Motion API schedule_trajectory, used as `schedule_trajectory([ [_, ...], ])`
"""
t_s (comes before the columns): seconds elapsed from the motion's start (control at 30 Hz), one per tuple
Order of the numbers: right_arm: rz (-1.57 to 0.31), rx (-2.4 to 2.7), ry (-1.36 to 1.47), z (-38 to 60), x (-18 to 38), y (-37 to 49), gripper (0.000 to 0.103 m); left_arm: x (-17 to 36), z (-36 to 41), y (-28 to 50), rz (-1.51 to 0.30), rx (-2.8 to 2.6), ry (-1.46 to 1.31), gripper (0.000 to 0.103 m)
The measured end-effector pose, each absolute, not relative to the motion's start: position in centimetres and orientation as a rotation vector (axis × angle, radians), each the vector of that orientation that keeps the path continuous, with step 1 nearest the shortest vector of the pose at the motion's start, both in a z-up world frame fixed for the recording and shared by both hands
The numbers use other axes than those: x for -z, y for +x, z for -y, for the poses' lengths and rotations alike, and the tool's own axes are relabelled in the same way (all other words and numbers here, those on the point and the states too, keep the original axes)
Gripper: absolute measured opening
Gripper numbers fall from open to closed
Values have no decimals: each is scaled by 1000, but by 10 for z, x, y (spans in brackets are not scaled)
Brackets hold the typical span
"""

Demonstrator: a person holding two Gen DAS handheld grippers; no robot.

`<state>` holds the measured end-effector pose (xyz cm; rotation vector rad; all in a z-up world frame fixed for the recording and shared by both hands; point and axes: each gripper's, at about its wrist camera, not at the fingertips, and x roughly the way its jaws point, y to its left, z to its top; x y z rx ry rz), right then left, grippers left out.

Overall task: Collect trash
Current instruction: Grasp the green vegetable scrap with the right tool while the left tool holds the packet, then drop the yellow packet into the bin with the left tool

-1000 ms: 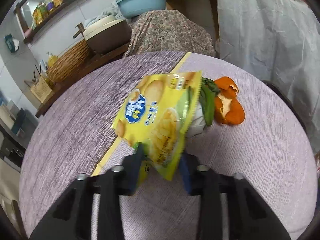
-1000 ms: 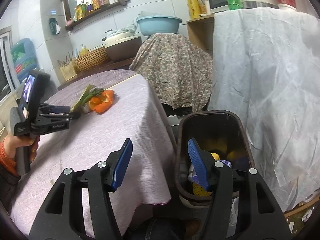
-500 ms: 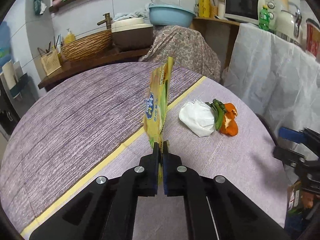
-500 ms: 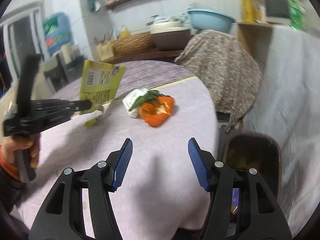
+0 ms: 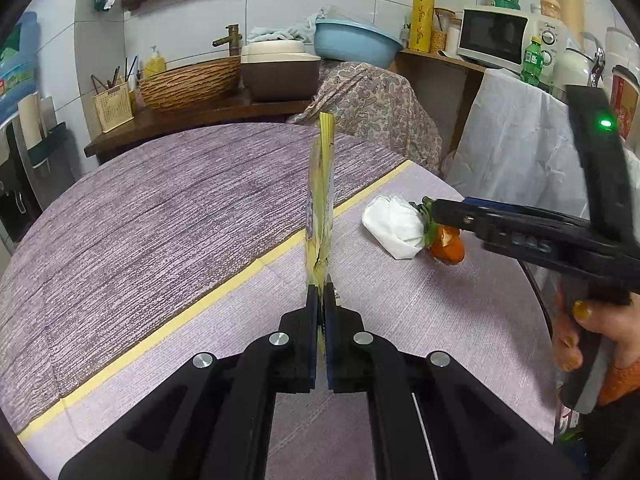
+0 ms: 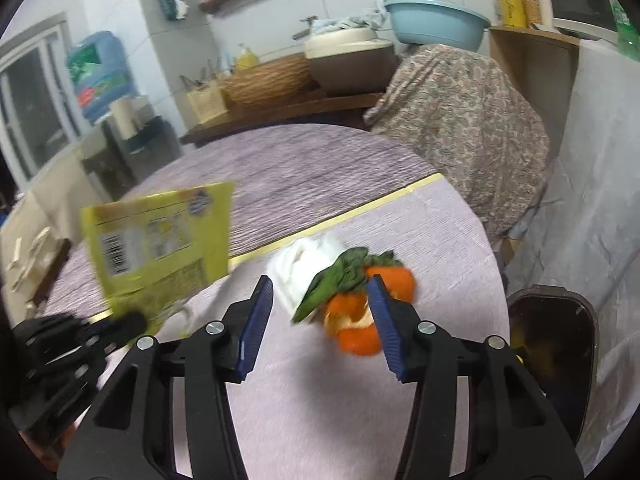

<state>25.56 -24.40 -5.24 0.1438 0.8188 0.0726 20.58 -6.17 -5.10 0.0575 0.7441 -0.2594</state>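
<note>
Left tool (image 5: 320, 300) clamped on yellow wrapper (image 5: 321, 200)

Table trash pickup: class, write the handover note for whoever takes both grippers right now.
Left gripper: shut on the yellow snack wrapper, held upright above the table.
Right gripper: closing, fingers either side of the pile but not yet gripping.
Pile: orange peel, green leaves and white tissue lie together on the cloth.
Bin: on the floor past the table edge, some trash already inside.
Done: wrapper picked up.
Left: drop the wrapper in the bin, grab the pile, bin it.
</note>
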Motion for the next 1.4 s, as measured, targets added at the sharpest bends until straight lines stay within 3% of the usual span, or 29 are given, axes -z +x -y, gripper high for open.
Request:
schedule_trajectory([
  [0.07, -825, -52, 142, 245, 57, 264, 45, 51, 61, 206, -744, 261, 54, 4],
  [0.2, -860, -27, 138, 246, 68, 279, 25, 53, 59, 206, -747, 263, 50, 4],
  [0.33, -845, -26, 113, 242, 69, 275, 17, 55, 58, 204, -745, 261, 52, 4],
  [0.97, -688, -226, 208, 237, 18, 195, 13, 28, 54, 176, -671, 287, 21, 4],
  [1.4, -644, -168, 219, 263, 9, 126, 13, 0, 91, 146, -597, 389, 32, 4],
])
